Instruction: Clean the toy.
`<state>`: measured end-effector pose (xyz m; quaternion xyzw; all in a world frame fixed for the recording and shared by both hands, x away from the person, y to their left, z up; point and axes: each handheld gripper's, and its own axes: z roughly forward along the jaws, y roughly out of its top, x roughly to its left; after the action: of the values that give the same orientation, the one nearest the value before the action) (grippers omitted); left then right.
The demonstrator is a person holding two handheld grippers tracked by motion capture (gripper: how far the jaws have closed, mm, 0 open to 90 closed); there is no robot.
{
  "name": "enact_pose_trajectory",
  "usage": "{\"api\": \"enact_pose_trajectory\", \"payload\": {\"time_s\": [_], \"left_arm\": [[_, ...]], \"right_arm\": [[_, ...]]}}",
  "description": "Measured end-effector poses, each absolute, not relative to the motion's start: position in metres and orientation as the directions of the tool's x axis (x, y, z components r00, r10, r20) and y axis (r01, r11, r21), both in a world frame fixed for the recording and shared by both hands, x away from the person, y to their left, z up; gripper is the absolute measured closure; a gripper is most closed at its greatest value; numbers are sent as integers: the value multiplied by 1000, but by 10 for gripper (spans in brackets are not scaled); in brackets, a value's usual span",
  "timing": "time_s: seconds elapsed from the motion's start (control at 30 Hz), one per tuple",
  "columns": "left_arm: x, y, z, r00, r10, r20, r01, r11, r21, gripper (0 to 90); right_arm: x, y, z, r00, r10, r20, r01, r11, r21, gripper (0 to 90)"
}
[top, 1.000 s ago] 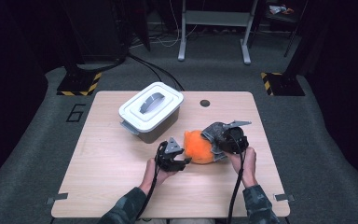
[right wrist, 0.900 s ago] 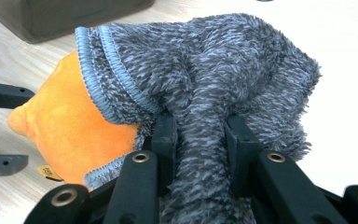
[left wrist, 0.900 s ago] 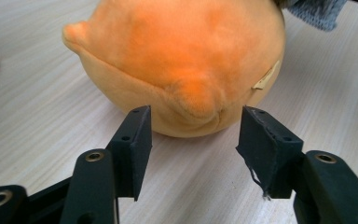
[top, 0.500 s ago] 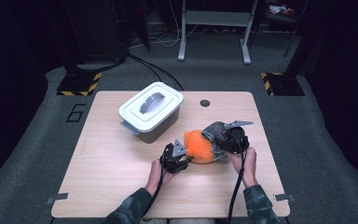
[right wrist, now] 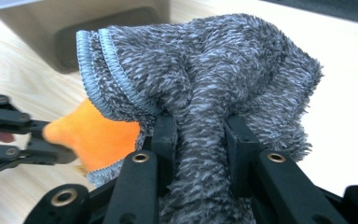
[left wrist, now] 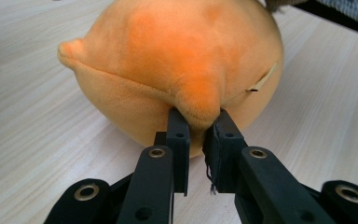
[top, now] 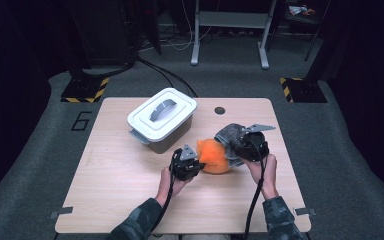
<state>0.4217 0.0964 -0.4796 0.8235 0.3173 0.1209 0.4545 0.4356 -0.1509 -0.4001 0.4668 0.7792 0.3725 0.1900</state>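
Where the left gripper (left wrist: 198, 123) meets the orange plush toy (left wrist: 177, 60), its jaws have just been closing and now pinch a small nub of the orange fabric between their tips. Across from it, the right gripper (right wrist: 200, 128) is clamped on a bunched fold of the grey fuzzy cloth (right wrist: 214, 70) — the pile bulges out on both sides of the jaws. Seen from the high view, the toy lies on the wooden table (top: 110, 190) between the two grippers, touching the cloth, whose ribbed edge laps over its orange end. Beyond the left gripper and just beside the toy stands a white lidded box (top: 162, 119) — its lid on.
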Motion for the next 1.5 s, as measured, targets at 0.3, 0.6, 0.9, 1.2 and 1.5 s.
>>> {"api": "enact_pose_trajectory", "payload": {"time_s": [0.3,0.6,0.9,1.2,1.5], "left_arm": [[424,96,-471,781,614,-114,413,-369,833,801],[426,97,-473,784,608,-126,423,-374,825,801],[427,98,-475,777,613,-144,435,-358,826,802],[429,99,-476,774,608,-176,451,-334,828,801],[430,100,-477,765,614,-195,466,-318,825,801]], "right_arm": [[435,-107,-398,-573,819,31,563,366,741,692],[440,-96,-410,-585,811,-8,560,411,719,693],[437,-115,-414,-543,840,-11,583,386,715,692],[440,-154,-431,-471,882,27,644,322,694,692],[448,-174,-450,-405,913,45,705,281,651,693]]}}
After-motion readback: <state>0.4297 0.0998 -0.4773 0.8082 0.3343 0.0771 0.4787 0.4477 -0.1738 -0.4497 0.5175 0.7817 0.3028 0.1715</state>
